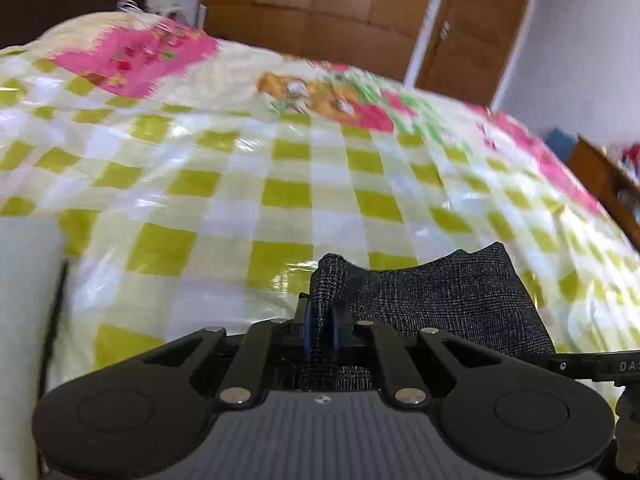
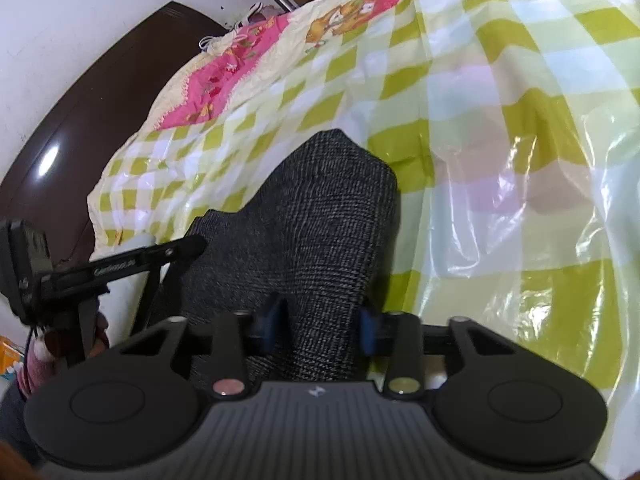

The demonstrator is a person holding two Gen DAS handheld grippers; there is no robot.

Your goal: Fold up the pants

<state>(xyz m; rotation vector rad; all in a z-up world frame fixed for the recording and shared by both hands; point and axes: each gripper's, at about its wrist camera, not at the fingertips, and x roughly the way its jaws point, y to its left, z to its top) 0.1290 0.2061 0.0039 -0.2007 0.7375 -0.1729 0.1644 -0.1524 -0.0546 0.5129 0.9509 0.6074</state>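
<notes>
On a checked bedspread (image 1: 280, 184), the left gripper (image 1: 320, 320) is clenched on a bunched corner of the dark pants (image 1: 448, 292); the right gripper (image 2: 320, 328) straddles a thicker fold, pads seemingly touching, apparently readying a fold across the bedspread.

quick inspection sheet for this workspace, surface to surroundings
surface: bed under a glossy yellow-green checked cover with pink cartoon prints
job's things: dark grey woven pants bunched on the cover
clutter: clear plastic film over the cover
grippers: left claw shut on a pants fold; right claw straddles the fabric, grip cannot be told
cables: white cords at the bed's far end
surroundings: brown wooden wardrobe, white wall
</notes>
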